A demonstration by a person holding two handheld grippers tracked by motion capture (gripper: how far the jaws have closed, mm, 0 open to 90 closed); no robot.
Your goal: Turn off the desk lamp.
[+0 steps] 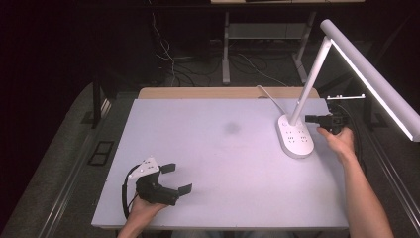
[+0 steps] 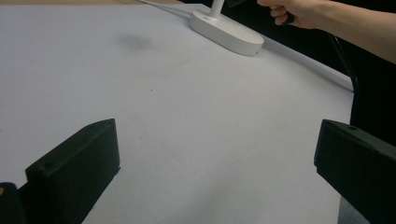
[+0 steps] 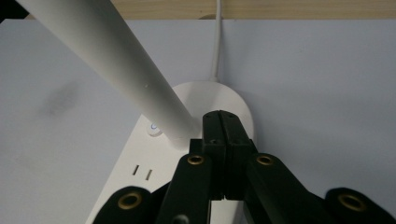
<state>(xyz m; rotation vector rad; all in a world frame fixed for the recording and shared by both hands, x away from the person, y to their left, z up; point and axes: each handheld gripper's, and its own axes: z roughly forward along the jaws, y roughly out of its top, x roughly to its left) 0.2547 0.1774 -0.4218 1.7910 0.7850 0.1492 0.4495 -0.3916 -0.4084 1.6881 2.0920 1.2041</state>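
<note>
A white desk lamp [image 1: 295,138] stands at the table's right, its oval base carrying sockets and its lit head reaching out to the right. My right gripper [image 1: 309,119] is shut with nothing in it, held level just right of the lamp's arm. In the right gripper view the shut tips of that gripper [image 3: 221,117] hover over the lamp base [image 3: 233,100] beside the foot of the arm [image 3: 116,60]; a small round button [image 3: 153,127] sits left of them. My left gripper [image 1: 177,178] rests open near the front left, its jaws wide apart over bare table [image 2: 215,154].
The table top [image 1: 208,148] is pale lilac with a dark smudge [image 1: 232,128] near its middle. The lamp's white cord [image 1: 270,96] runs off the back edge. Dark floor, cables and table legs lie beyond.
</note>
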